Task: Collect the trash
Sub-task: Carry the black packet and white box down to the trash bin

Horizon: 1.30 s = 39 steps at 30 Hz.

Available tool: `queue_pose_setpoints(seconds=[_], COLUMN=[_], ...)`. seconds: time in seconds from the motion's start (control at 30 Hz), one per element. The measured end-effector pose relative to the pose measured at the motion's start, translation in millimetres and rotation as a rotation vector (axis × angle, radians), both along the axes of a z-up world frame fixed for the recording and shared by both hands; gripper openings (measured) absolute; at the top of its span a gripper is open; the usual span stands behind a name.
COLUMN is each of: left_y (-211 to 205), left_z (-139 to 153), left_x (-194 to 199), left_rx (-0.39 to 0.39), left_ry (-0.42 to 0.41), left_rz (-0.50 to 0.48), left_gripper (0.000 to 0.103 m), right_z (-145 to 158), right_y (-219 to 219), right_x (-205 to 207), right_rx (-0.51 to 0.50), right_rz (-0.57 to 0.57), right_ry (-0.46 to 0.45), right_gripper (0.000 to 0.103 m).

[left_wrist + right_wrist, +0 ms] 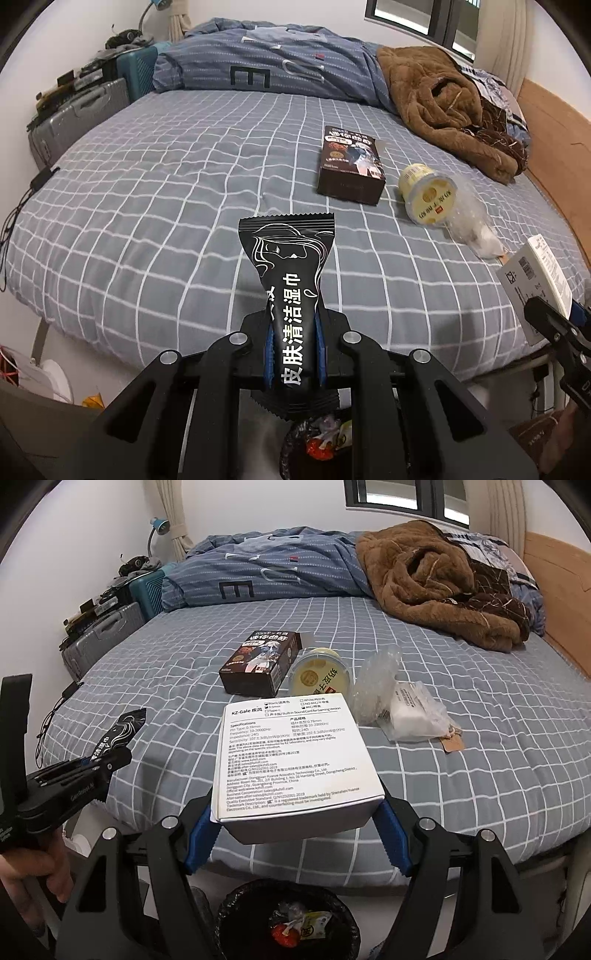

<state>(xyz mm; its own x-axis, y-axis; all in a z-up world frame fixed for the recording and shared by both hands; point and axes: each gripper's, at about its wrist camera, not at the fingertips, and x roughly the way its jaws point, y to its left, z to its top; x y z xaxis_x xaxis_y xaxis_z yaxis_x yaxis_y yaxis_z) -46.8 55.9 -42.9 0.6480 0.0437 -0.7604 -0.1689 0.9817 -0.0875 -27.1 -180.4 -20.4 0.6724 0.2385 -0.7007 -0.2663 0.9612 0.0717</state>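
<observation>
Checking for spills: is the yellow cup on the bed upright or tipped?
Tipped. The yellow cup lies on its side on the bed, round end facing the camera.

soft, even daylight from the window [402,496], both views sharp, with strong fisheye bending and dark corners.

The bed [480,738] is covered in a grey sheet checked with white lines. Beyond the dark brown printed box [258,664], a blue striped duvet [277,568] and a brown fleece [436,587] are seen. Beside that box, a pale yellow tub [317,675] is seen. A black wipe packet [291,295] with white line art and a white box [295,760] printed in black are shown between blue pads.
</observation>
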Motion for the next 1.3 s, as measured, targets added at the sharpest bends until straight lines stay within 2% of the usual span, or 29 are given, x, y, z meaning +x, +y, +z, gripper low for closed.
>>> queue_pose_setpoints(seconds=[0.6,1.1,1.3], left_y=[-16,-31,-32], left_z=[-16,-31,-46], left_x=[-72,-107,-120], left_rx=[-0.036,-0.062,-0.076], left_ry=[0.024,0.053,0.096], left_rz=[-0.033,-0.058,-0.06], left_gripper=[0.016,0.016,0.016], right_z=[0,-24,-35], right_y=[2,-2,1], right_x=[-51,-84,-95], right_rx=[0.009,-0.007,-0.026], right_rz=[0.029,0.041,0.052], right_ry=[-0.015,0.039,0.061], right_gripper=[0.07,0.07,0.07])
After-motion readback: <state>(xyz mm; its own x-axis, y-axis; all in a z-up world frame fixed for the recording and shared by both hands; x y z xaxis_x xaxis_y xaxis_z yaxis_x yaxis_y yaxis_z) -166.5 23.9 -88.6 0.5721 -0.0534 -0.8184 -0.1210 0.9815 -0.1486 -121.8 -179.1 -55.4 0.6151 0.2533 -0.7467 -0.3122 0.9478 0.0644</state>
